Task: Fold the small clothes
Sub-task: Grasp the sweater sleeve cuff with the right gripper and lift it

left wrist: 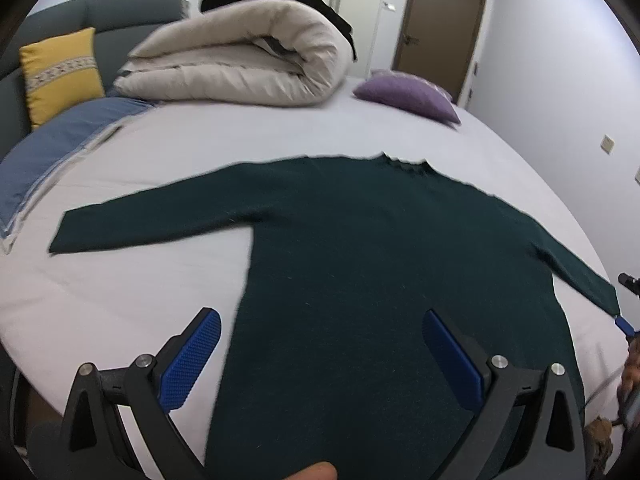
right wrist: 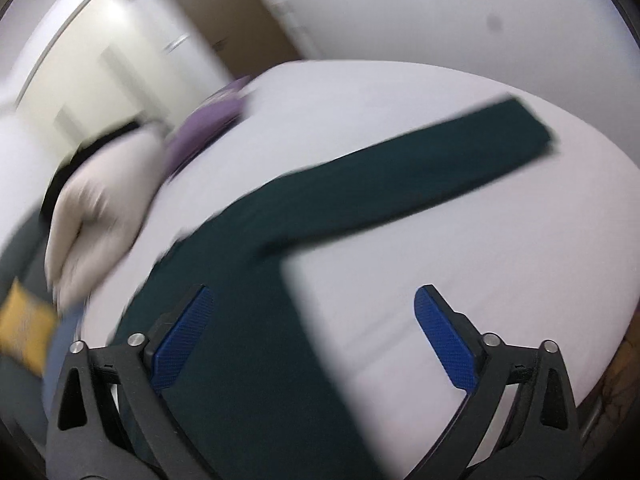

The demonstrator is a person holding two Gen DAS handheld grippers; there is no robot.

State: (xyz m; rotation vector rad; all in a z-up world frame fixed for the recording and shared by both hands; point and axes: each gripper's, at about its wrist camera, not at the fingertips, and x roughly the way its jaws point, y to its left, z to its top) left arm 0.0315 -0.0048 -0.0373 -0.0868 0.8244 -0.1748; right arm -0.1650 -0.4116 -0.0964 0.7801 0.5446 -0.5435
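A dark green long-sleeved sweater (left wrist: 380, 260) lies flat on the white bed (left wrist: 120, 288), collar at the far side and both sleeves spread out. My left gripper (left wrist: 320, 316) hovers open above the sweater's near hem, its left finger over bare sheet and its right finger over the cloth, with nothing between the blue pads. The right wrist view is blurred and tilted. There my right gripper (right wrist: 314, 292) stands open and empty over the sweater (right wrist: 248, 280) where its right sleeve (right wrist: 420, 172) meets the body. A blue fingertip (left wrist: 623, 323) shows beside that sleeve's cuff in the left wrist view.
At the far side of the bed lie a rolled beige duvet (left wrist: 240, 60), a purple cushion (left wrist: 408, 94), a blue pillow (left wrist: 52, 152) and a yellow cushion (left wrist: 60, 72) against a grey headboard. A brown door (left wrist: 444, 20) stands behind. Bare sheet flanks the sweater.
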